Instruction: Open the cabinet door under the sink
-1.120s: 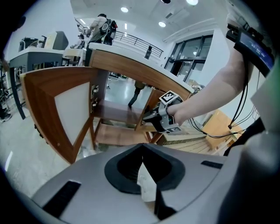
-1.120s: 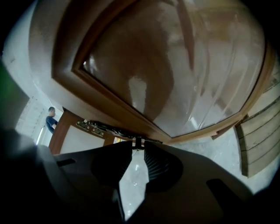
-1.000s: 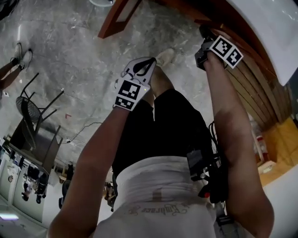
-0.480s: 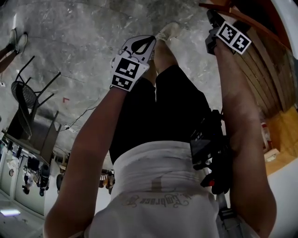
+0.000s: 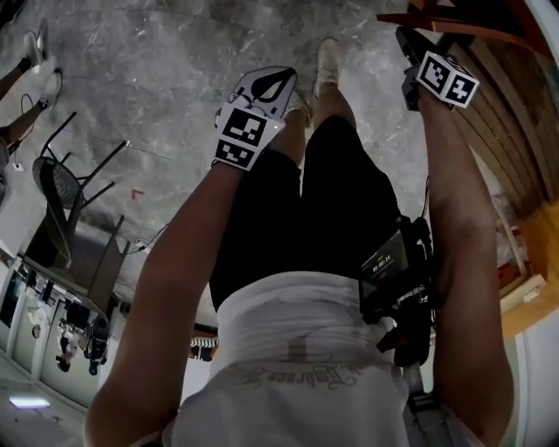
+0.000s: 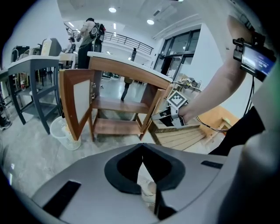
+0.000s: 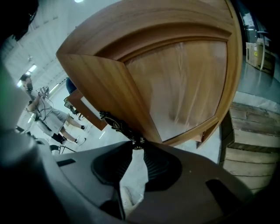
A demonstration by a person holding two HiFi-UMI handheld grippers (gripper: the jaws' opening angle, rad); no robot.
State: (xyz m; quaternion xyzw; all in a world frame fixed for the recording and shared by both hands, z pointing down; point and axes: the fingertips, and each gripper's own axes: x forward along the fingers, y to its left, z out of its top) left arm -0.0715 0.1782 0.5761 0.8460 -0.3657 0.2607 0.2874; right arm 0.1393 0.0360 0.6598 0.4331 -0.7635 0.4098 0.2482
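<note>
The wooden cabinet under the white sink top stands ahead in the left gripper view, its left door swung open. My right gripper is shut on the lower end of the dark ornate handle of the right door, a wooden frame with a pale panel. In the head view the right gripper reaches to the door edge at the top right. My left gripper hangs over the floor, shut and holding nothing, its tips meeting.
Wooden planks lie right of the cabinet. A white waste basket stands by the open left door. A dark chair and table are at the left. Another person's feet show at the upper left.
Both grippers have shifted with the person over the floor. The right gripper has rolled while keeping its grip on the handle. The far open door has left the top of the head view.
</note>
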